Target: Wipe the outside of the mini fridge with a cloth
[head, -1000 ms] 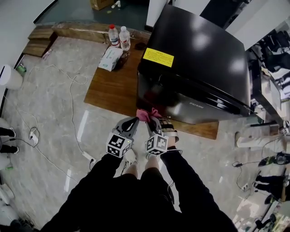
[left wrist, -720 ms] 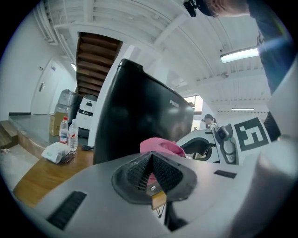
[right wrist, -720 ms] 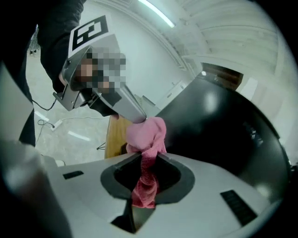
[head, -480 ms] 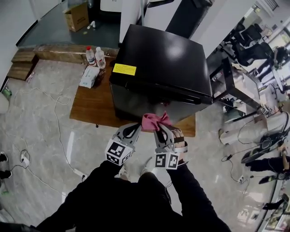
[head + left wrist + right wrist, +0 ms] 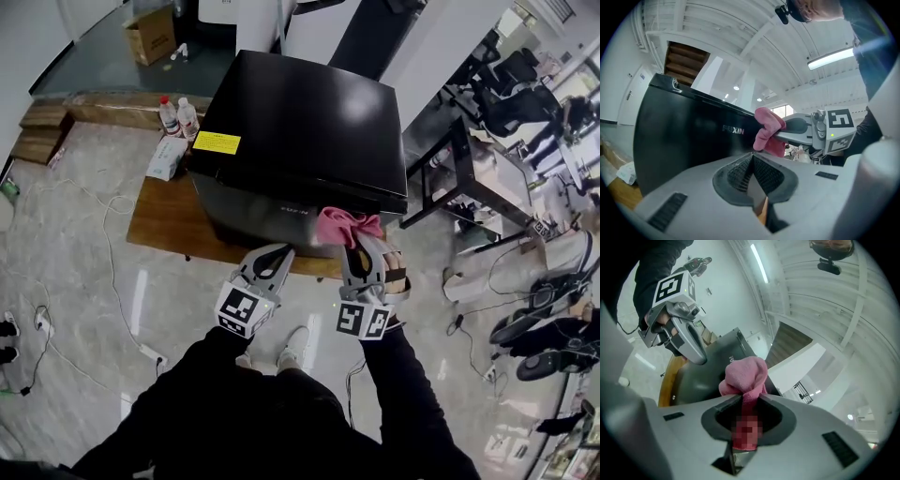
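Right gripper (image 5: 360, 243) has raised the soft, light cloth (image 5: 343, 225), fingers pinching its bunch, to the mini fridge (image 5: 300, 122); left gripper (image 5: 276, 252) fingers closed, empty.

One fridge (image 5: 300, 122), one pink cloth (image 5: 345, 227), two bottles (image 5: 170, 114), one white packet (image 5: 167, 157), one cardboard box (image 5: 155, 35). Two tongs here: left tongs (image 5: 282, 250) and right tongs (image 5: 363, 246).
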Motion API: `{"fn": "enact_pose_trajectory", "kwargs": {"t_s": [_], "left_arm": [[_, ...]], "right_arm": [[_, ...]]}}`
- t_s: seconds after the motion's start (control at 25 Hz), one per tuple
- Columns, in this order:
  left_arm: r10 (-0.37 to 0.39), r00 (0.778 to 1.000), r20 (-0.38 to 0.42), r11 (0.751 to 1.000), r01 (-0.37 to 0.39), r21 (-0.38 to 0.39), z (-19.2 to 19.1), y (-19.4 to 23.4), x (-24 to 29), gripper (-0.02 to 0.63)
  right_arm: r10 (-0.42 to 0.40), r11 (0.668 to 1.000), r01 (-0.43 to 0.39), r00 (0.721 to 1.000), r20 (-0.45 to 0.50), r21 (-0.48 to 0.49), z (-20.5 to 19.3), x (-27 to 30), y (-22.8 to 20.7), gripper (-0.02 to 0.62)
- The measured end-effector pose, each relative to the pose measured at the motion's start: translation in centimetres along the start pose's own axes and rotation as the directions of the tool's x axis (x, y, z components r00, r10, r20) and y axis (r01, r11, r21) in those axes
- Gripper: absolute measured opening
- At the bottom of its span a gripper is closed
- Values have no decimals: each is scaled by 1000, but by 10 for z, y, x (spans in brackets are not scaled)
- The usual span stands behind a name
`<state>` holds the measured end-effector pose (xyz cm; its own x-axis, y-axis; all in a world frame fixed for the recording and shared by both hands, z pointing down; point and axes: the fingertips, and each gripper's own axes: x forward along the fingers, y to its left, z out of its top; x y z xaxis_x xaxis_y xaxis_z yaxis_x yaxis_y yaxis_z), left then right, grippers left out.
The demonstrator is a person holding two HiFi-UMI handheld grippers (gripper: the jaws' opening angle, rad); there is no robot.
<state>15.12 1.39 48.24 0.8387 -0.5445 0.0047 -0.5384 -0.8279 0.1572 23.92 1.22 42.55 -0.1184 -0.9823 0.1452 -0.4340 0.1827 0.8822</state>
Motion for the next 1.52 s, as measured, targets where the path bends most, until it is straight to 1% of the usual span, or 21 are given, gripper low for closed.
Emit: {"fn": "enact_pose_trajectory", "kwargs": {"t_s": [0.16,0.28,0.4,0.56,0.72,0.84,1.0,1.24,1.36,1.44,1.48,1.52], "left_arm": [[20,1000,0,1000,-20,8,-5,-11,10,6],[36,999,-6,999,-36,19,-13,-13,17,6],[70,997,-19,998,-70,5,-31,-15,24,6],[98,994,-39,995,-98,-5,-56,-7,30,6],[127,989,-75,991,-129,-31,-96,-1,35,6],[146,982,-117,987,-153,-46,-129,6,43,6],[153,969,-193,984,-167,-58,-172,13,57,6],[145,937,-318,982,-175,-70,-241,17,64,6],[140,923,-360,981,-179,-78,-262,15,63,6],[134,915,-381,981,-176,-77,-270,12,62,6],[134,912,-388,981,-177,-78,-272,10,62,6],[135,910,-393,980,-180,-79,-272,9,61,6]], "right_arm": [[42,999,-42,999,11,-6,-21,10,9,74],[41,999,-41,997,60,0,-27,15,15,74],[57,998,-57,993,107,-7,-38,12,30,74],[134,991,-135,986,100,-2,-57,21,69,74],[235,971,-237,970,59,20,-91,29,129,72],[305,951,-306,952,38,29,-116,38,175,72],[385,922,-384,923,-4,46,-146,50,227,72],[479,877,-473,875,-68,81,-182,63,292,71],[522,852,-512,846,-105,109,-201,66,320,71],[563,826,-548,815,-139,134,-215,68,339,71],[584,811,-564,800,-137,159,-220,67,346,72],[600,795,-575,791,-116,194,-220,66,348,72]]}}
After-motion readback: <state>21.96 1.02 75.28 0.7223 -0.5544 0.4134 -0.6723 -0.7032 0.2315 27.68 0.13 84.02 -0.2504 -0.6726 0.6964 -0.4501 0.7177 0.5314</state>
